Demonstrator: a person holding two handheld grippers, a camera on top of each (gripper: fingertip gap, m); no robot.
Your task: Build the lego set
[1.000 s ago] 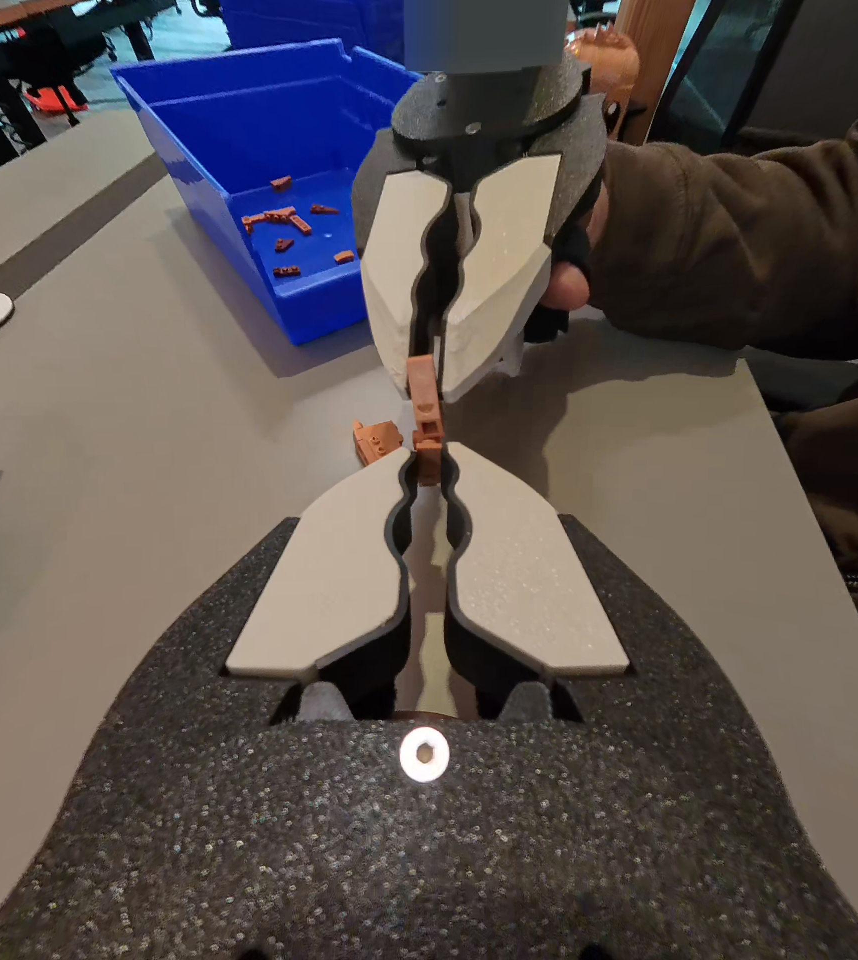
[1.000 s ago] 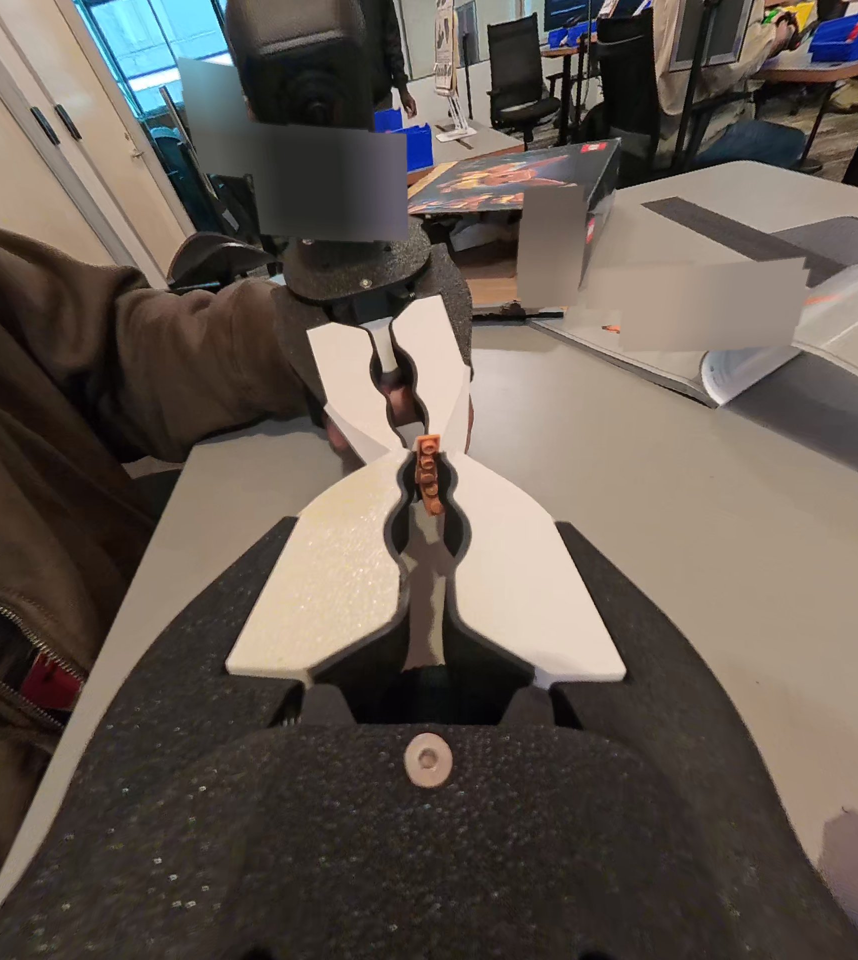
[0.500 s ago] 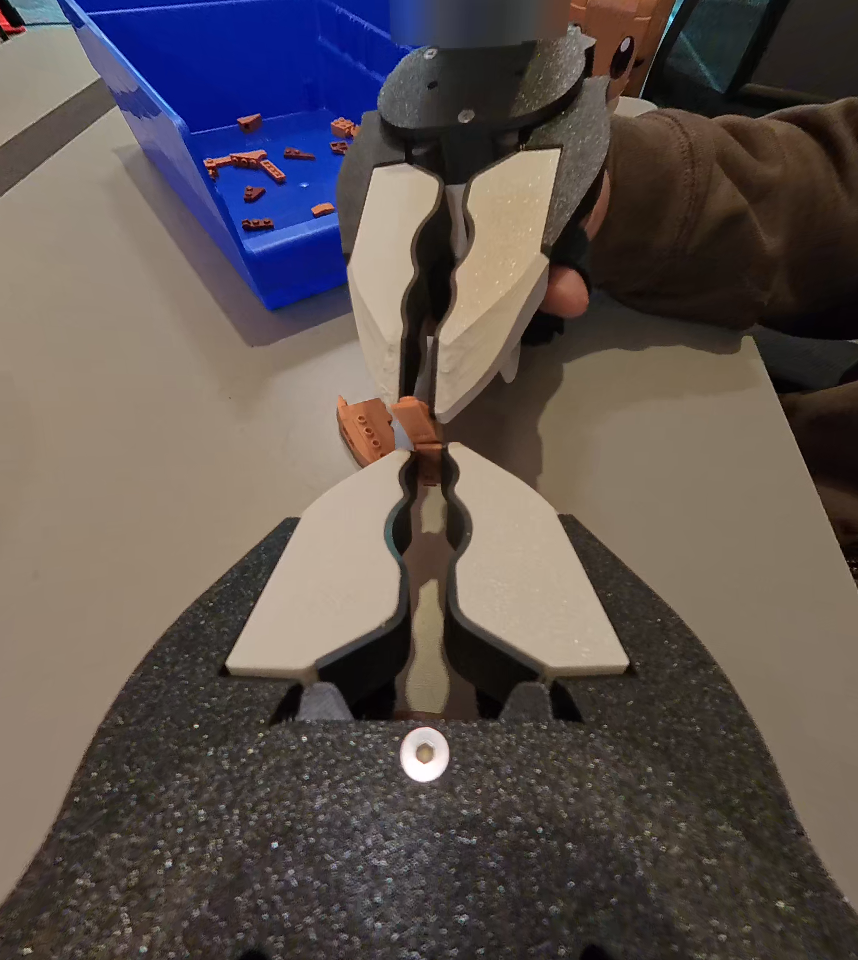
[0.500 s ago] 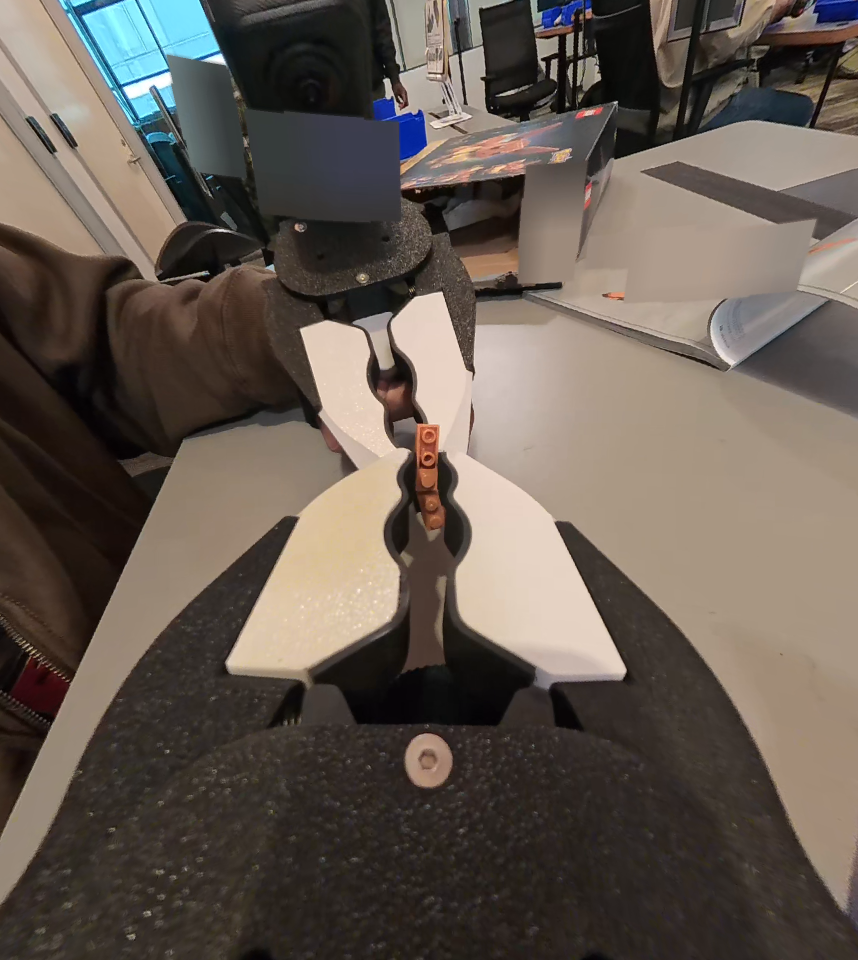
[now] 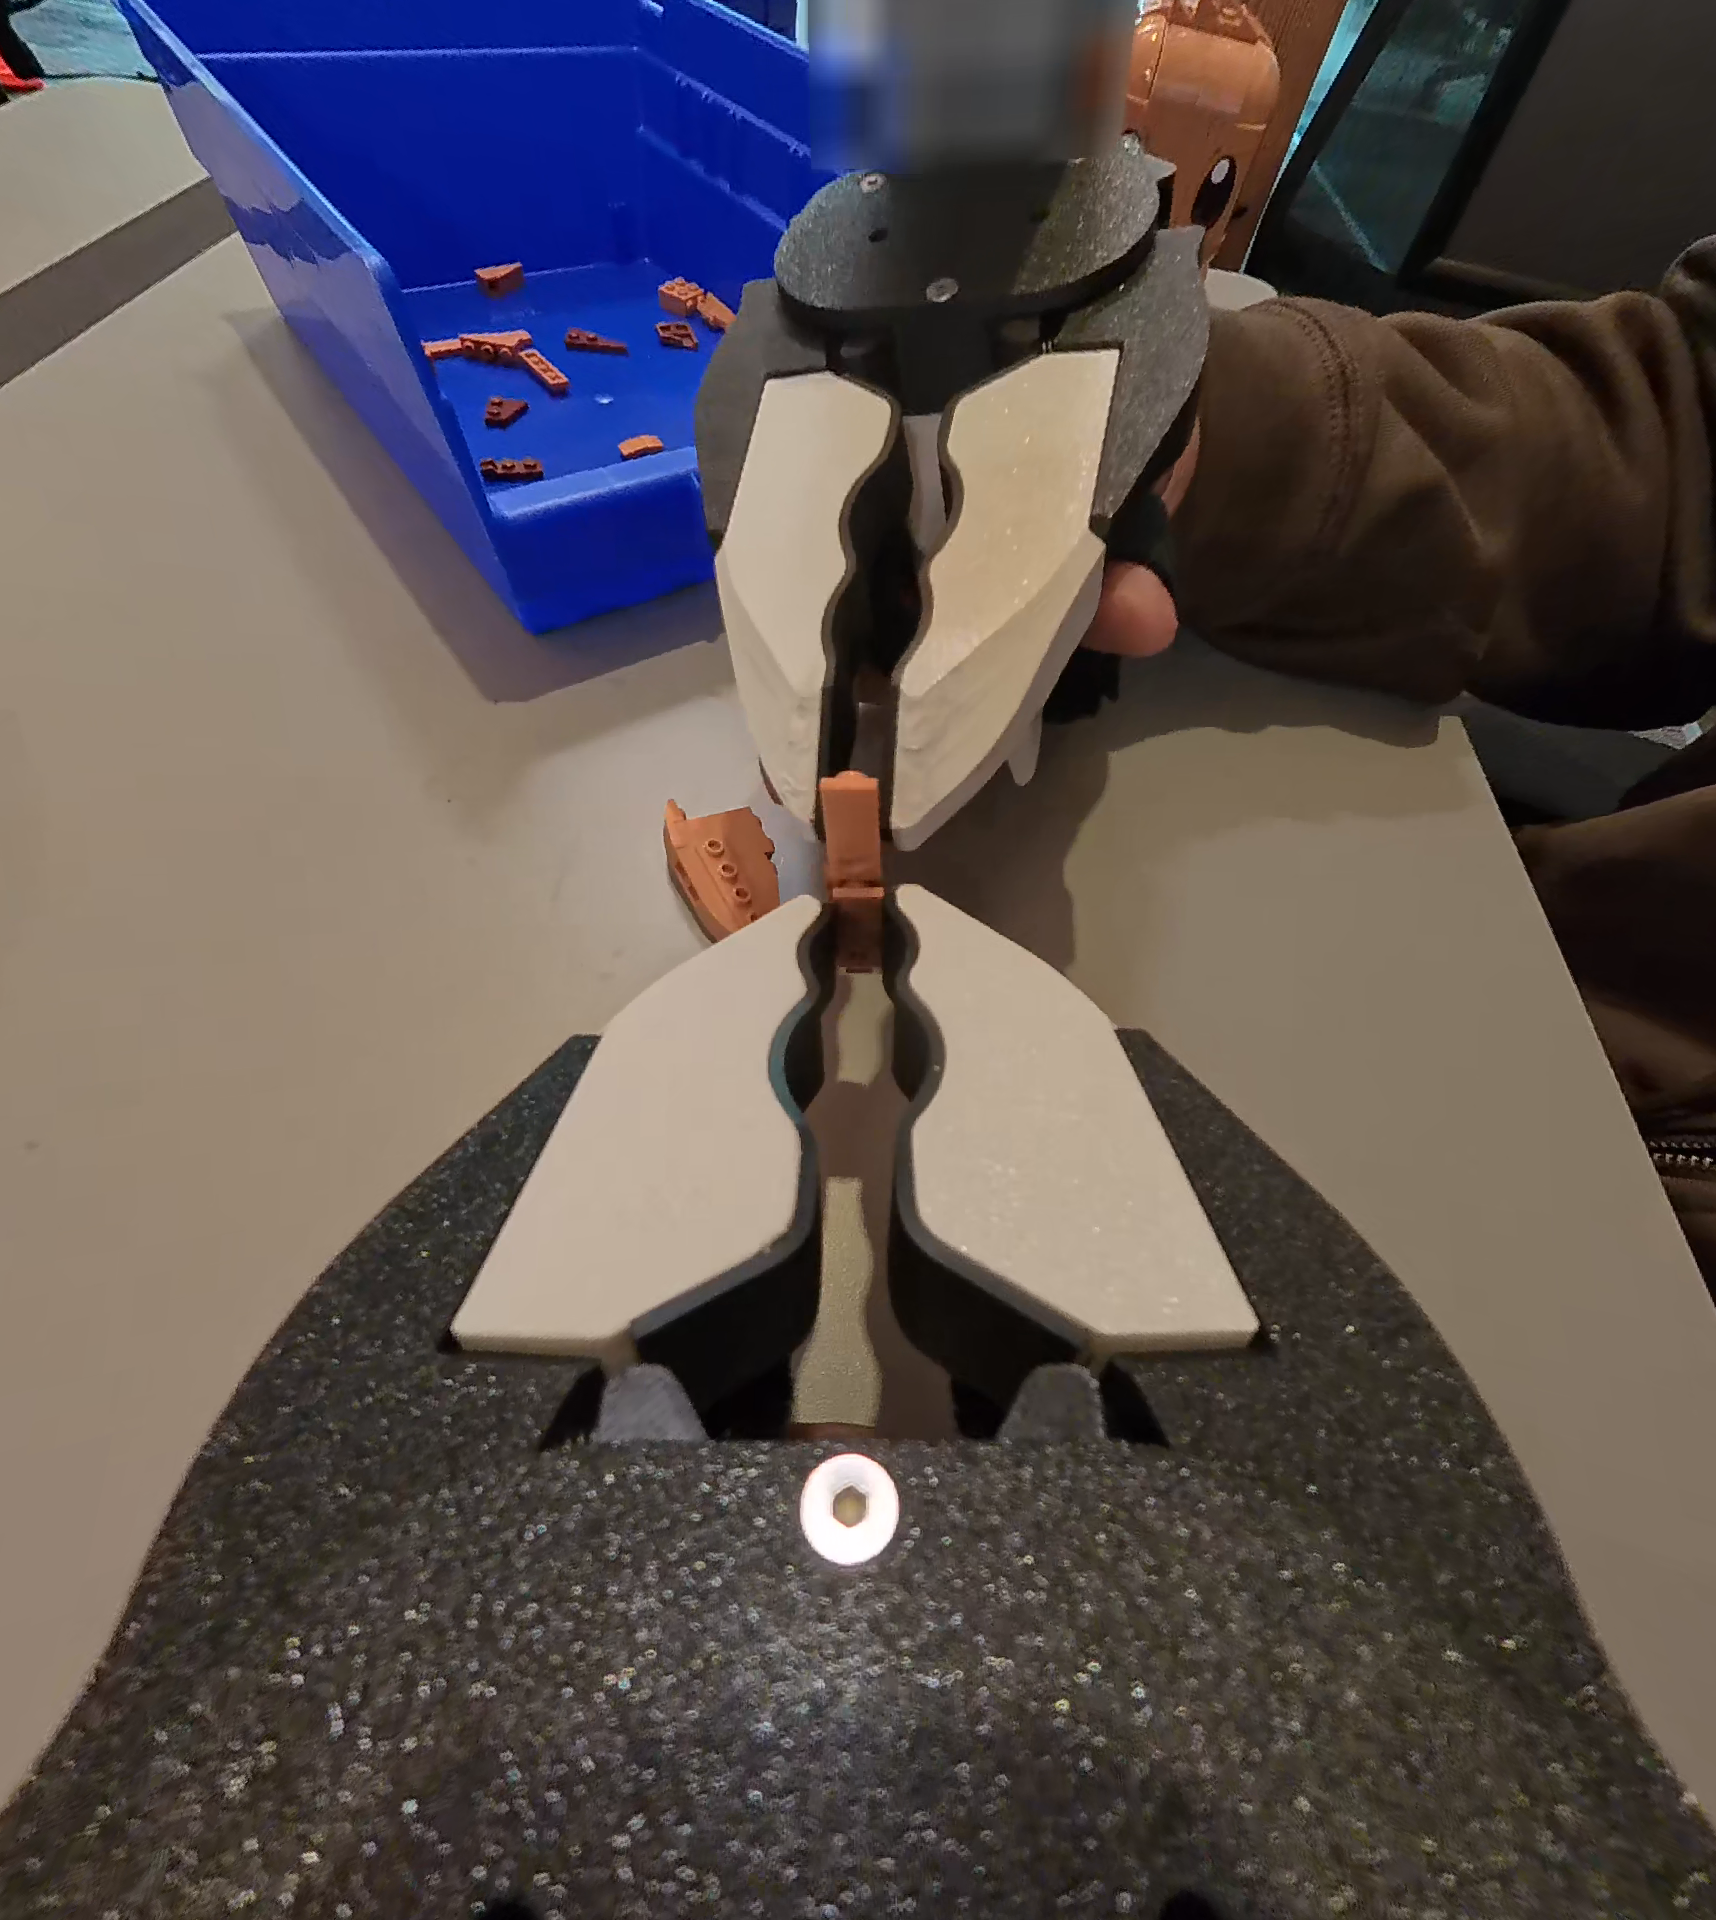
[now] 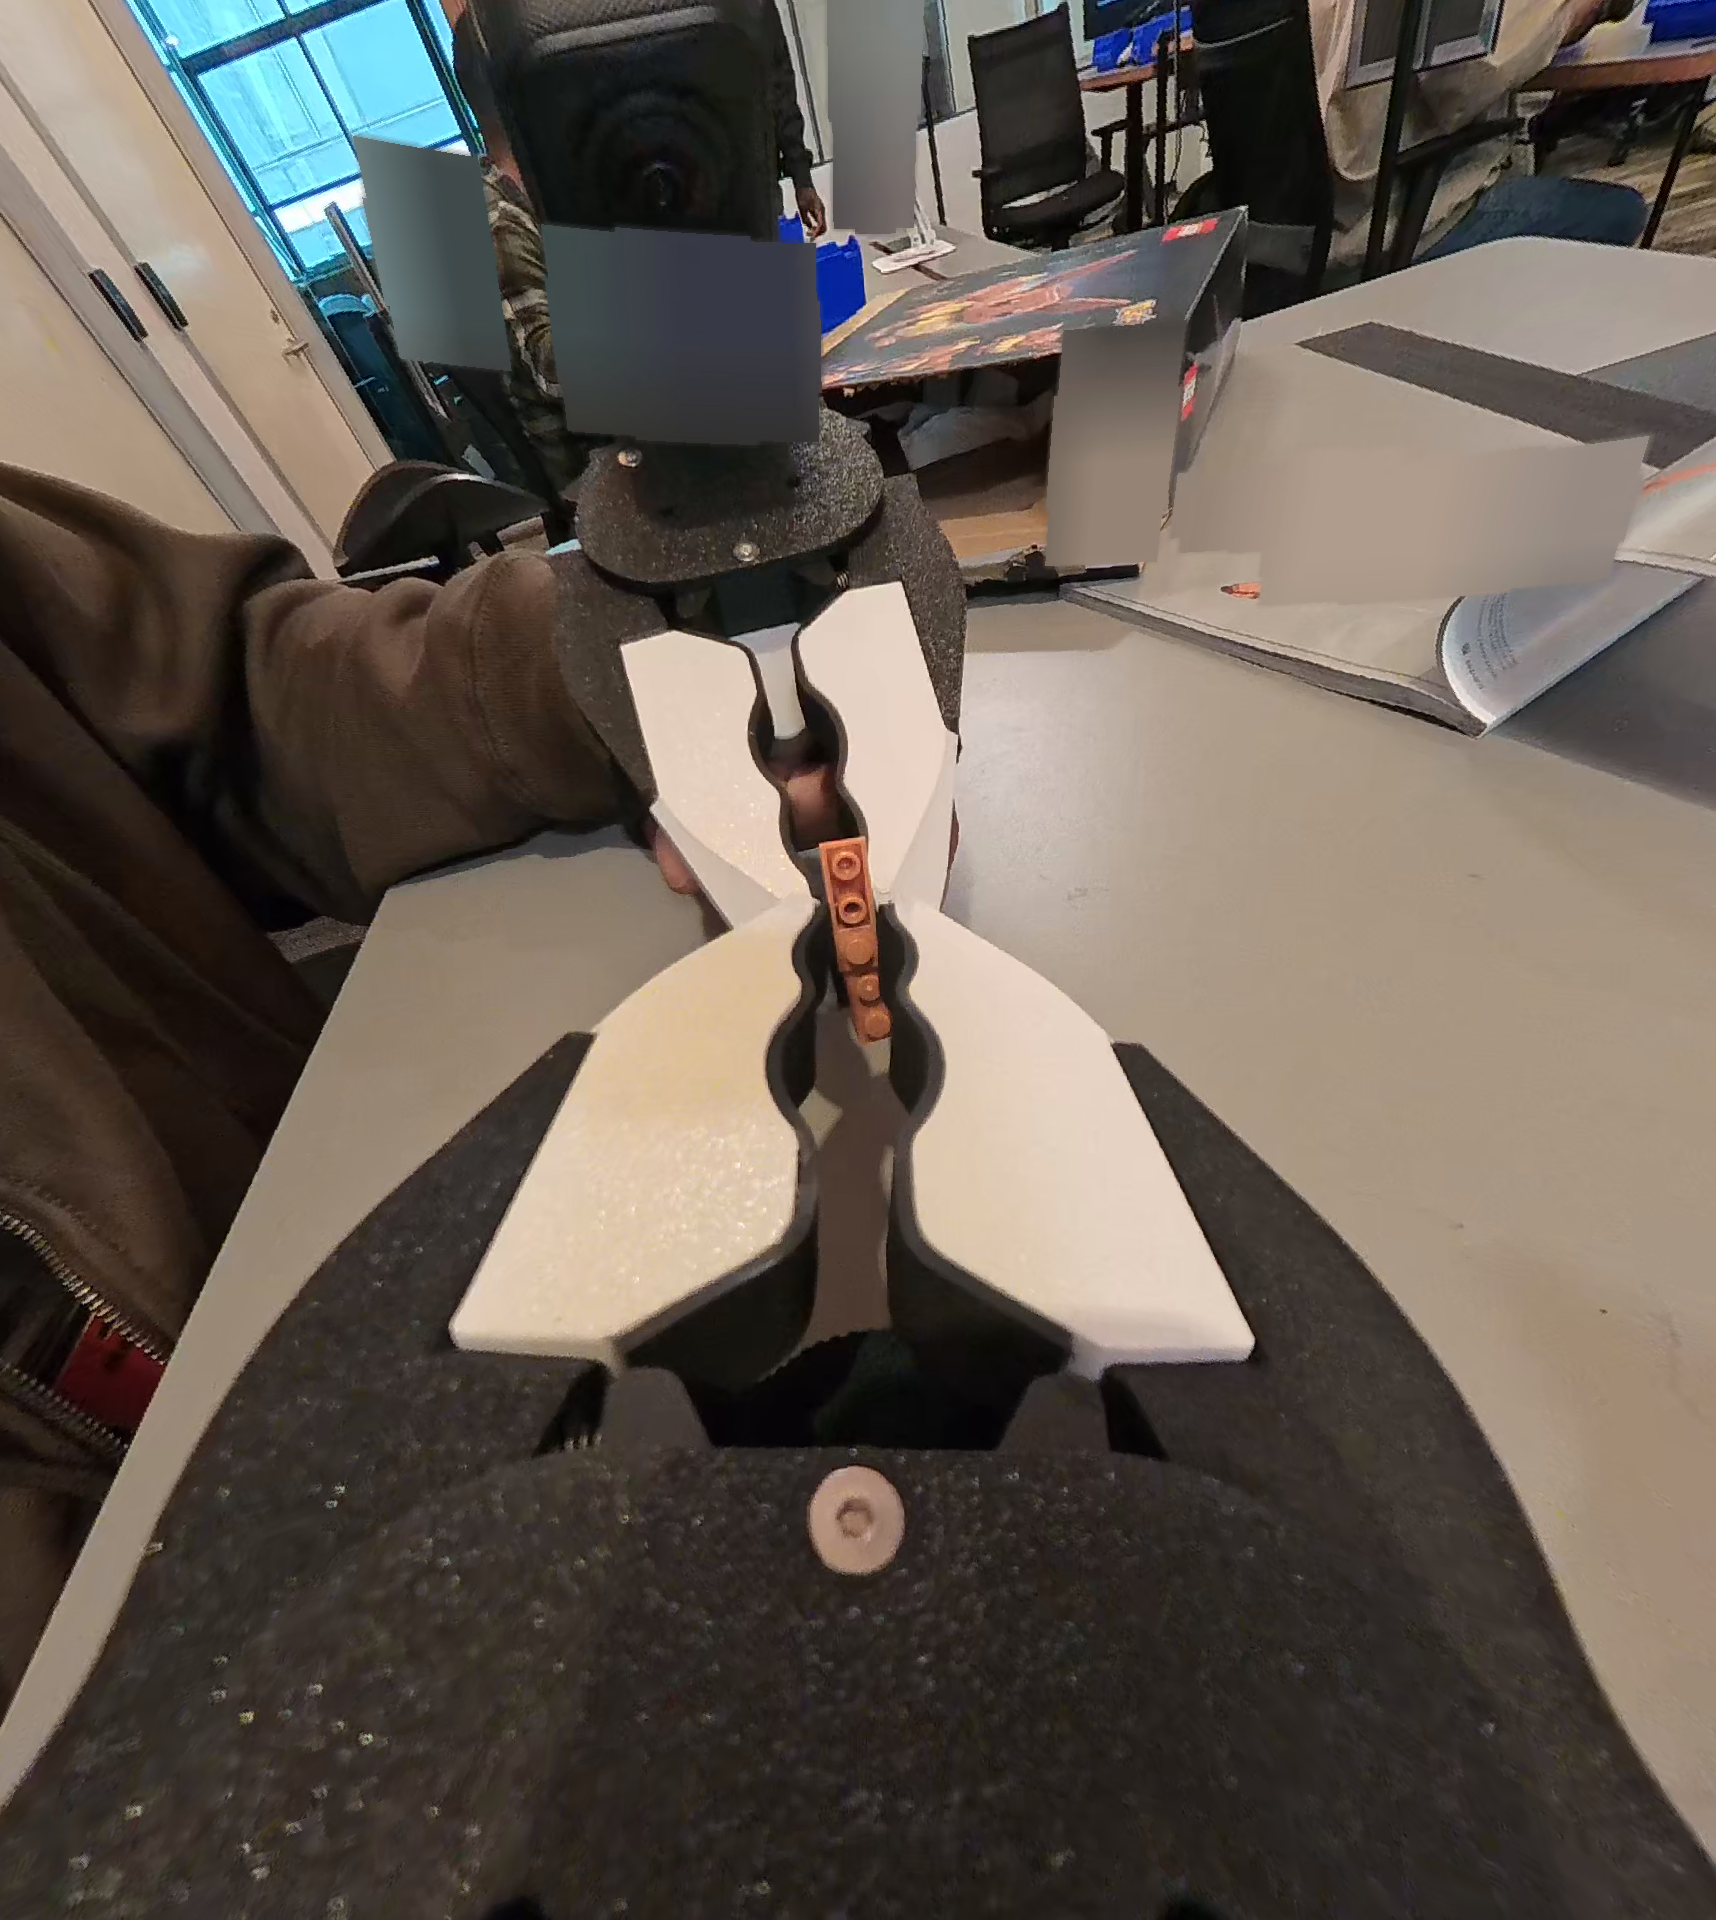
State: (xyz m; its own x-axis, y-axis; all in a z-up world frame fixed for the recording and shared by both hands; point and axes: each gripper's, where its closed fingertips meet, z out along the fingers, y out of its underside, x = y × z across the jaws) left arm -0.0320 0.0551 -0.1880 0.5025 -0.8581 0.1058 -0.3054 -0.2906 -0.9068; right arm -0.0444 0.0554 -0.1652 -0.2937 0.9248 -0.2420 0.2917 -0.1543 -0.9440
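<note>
The grey table (image 5: pixel 210 935) takes up most of both views, with a blue bin (image 5: pixel 563 561) of loose orange bits sitting at about 11 o'clock in the left wrist view, well apart from the action. An open instruction booklet (image 6: pixel 1519 665) lies at 2 o'clock in the right wrist view. A small orange sub-assembly (image 5: pixel 719 862) rests on the table just beside the left gripper's tip, at its 10 o'clock.

The left gripper (image 5: pixel 859 914) is clamped on a small orange piece (image 5: pixel 854 925), right at the tips. The right gripper (image 6: pixel 849 935) comes in from 12 o'clock, nose to nose, pinched on a narrow studded plate (image 6: pixel 854 935). The two parts meet in the slim gap between both sets of tips; whether they're actually clicked together is hard to tell.

Risk-wise: both grips are tip-only on tiny parts. If the push comes in slightly off-axis, either piece could likely pivot in the tongs or pop out and skitter off the near table edge. Squeezing unevenly might also leave the studs half-seated.
</note>
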